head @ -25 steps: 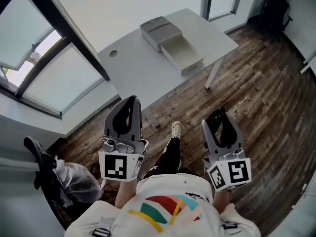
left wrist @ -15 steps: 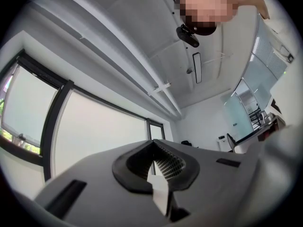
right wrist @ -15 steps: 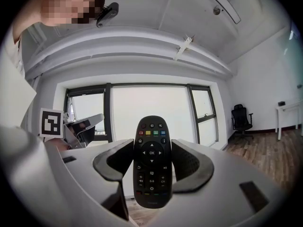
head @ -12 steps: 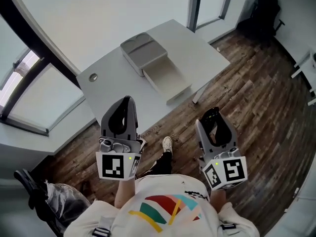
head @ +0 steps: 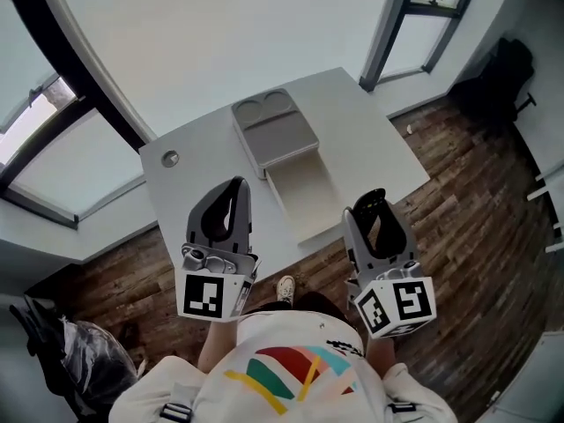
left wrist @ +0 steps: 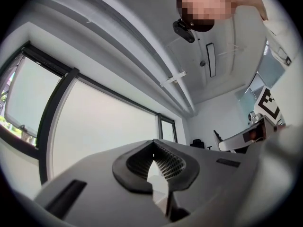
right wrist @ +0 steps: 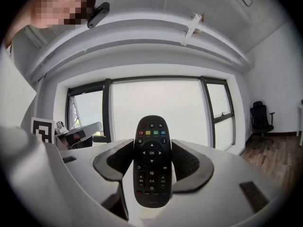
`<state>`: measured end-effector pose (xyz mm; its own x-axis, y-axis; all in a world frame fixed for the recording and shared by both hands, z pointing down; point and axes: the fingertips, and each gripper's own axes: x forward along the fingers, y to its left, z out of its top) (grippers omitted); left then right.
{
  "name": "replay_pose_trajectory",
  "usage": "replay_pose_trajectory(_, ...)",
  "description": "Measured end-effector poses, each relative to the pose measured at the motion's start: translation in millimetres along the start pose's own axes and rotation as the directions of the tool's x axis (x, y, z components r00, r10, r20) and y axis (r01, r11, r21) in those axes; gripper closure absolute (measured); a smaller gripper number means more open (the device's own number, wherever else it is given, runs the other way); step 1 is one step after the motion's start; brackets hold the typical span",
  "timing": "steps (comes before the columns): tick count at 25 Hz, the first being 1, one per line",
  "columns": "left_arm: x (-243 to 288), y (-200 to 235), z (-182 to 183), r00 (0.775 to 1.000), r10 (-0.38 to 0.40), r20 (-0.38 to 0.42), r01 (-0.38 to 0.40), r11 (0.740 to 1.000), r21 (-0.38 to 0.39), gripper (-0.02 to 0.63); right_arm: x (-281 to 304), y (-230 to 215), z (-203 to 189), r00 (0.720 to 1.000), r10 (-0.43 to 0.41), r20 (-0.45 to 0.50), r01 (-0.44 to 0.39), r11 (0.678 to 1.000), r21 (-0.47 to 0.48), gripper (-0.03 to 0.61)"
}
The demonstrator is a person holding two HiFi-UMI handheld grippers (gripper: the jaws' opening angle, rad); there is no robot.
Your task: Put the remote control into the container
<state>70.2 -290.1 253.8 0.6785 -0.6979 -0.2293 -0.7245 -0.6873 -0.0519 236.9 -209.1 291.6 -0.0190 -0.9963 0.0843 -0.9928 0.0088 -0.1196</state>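
Note:
A black remote control stands upright between the pads of my right gripper, which is shut on it. In the head view that right gripper hovers over the near right edge of the white table, and the remote shows only as a dark strip between the fingers. The container is a grey lidded box on the table, and its pale drawer is pulled open toward me. My left gripper is shut with nothing in it, above the table's near edge; its pads meet at the tips.
A round cable hole sits at the table's left. Dark-framed windows run behind the table. On the wooden floor a black chair stands at the far right and a black bag lies at the lower left. My shoe shows below the table edge.
The table and container have come closer, now right in front of both grippers. The grippers keep the same pose, the right still holding the remote.

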Motion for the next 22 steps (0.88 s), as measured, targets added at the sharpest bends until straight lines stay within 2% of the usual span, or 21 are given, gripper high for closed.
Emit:
replay_pose_trajectory(6, 29, 13, -9, 0.995, 0.09, -0.044, -0.089, 0.996, 0.032, 0.606, 47, -12, -14, 0.989, 0.118, -0.085, -0.115, 0.992, 0.042, 0.327)
replay_pose_trajectory(11, 46, 25, -15, 0.98, 0.182, -0.076, -0.179, 0.983, 0.048, 0.606, 85, -23, -24, 0.965, 0.207, -0.162, -0.198, 0.978, 0.072, 0.327)
replay_pose_trajectory(16, 55, 39, -21, 0.962, 0.257, -0.09, -0.251, 0.965, 0.075, 0.606, 119, -29, -43, 0.939, 0.254, -0.232, -0.247, 0.967, 0.061, 0.327)
replay_pose_trajectory(19, 53, 41, -29, 0.954, 0.284, -0.096, -0.278, 0.958, 0.069, 0.606, 132, -30, -70, 0.917, 0.261, -0.303, -0.267, 0.963, 0.023, 0.327)
replay_pose_trajectory(22, 51, 41, -43, 0.952, 0.281, -0.119, -0.283, 0.959, -0.001, 0.606, 146, -27, -102, 0.88, 0.288, -0.377, -0.312, 0.95, -0.004, 0.327)
